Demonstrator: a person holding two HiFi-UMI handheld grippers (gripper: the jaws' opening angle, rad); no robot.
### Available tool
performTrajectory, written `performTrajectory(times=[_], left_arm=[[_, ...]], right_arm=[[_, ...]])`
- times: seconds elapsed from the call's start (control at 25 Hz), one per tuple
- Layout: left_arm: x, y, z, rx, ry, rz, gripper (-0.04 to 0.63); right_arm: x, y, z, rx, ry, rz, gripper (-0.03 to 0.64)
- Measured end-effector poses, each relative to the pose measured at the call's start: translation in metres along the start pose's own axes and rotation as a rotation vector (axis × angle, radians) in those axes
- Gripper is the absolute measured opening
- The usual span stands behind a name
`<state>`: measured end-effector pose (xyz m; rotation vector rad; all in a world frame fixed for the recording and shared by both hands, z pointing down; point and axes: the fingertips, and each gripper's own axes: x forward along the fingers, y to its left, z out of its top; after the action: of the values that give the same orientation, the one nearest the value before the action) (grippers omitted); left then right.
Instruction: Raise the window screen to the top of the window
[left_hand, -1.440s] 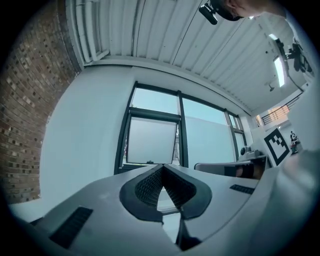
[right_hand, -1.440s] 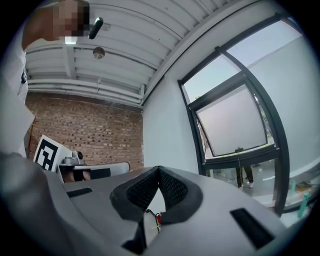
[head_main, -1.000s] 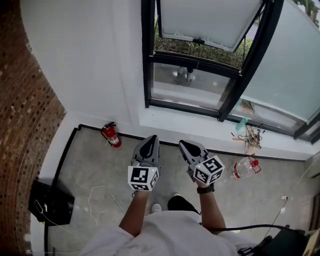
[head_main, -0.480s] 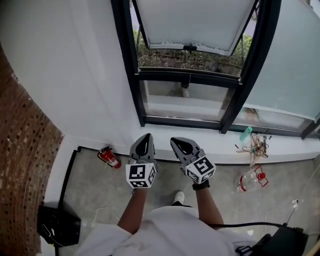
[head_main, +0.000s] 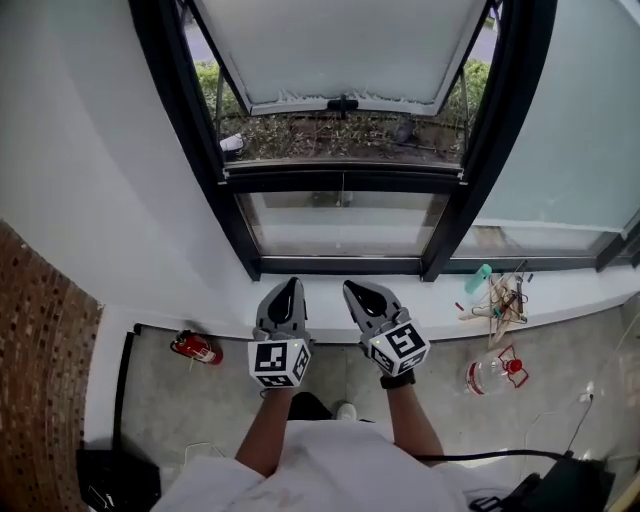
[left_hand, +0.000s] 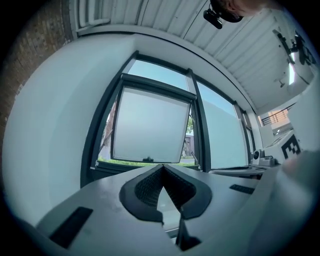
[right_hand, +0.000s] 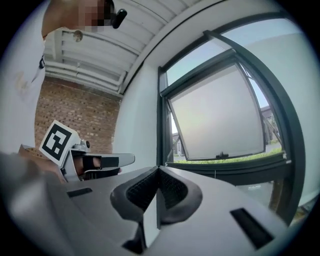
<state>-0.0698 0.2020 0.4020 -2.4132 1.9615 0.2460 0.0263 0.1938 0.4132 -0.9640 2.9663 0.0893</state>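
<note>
Bare, unfinished indoor space, more a utility or commercial room than a home: grey concrete floor (head_main: 170, 400), exposed brick wall (head_main: 40, 340), red fire extinguisher (head_main: 196, 348) on floor by wall, loose cable (head_main: 588, 395), plastic bottle (head_main: 487, 372) on floor, black-framed window (head_main: 340, 180), ribbed panel ceiling (left_hand: 165, 20).

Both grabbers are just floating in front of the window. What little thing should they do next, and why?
Probably reach forward toward the dark crossbar of the window. The left gripper and right gripper are both shut and empty, and they hover over the white sill, short of the frame, so nothing can be lifted yet. I can't tell from here where the screen is meant to be gripped.
</note>
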Motion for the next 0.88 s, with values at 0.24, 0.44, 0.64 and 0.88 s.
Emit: performTrajectory(times=[0.24, 0.44, 0.64, 0.88], left_arm=[[0.094, 0.017, -0.028, -0.046, 0.036, -0.085, -0.002], [0.183, 0.033, -0.023, -0.004, -0.004, -0.16, -0.002], [0.263, 0.064, -0.019, 0.049, 0.007, -0.212, -0.002], [0.315, 0.093, -0.045, 0.169, 0.073, -0.235, -0.002]], right_arm=[[0.044, -0.063, -0.014, 0.008, 0.0, -0.072, 0.0], [0.097, -0.142, -0.019, 0.004, 0.019, -0.17, 0.0], [0.163, -0.203, -0.004, -0.011, -0.016, -0.238, 0.0], [0.214, -0.229, -0.034, 0.023, 0.035, -0.242, 0.0]])
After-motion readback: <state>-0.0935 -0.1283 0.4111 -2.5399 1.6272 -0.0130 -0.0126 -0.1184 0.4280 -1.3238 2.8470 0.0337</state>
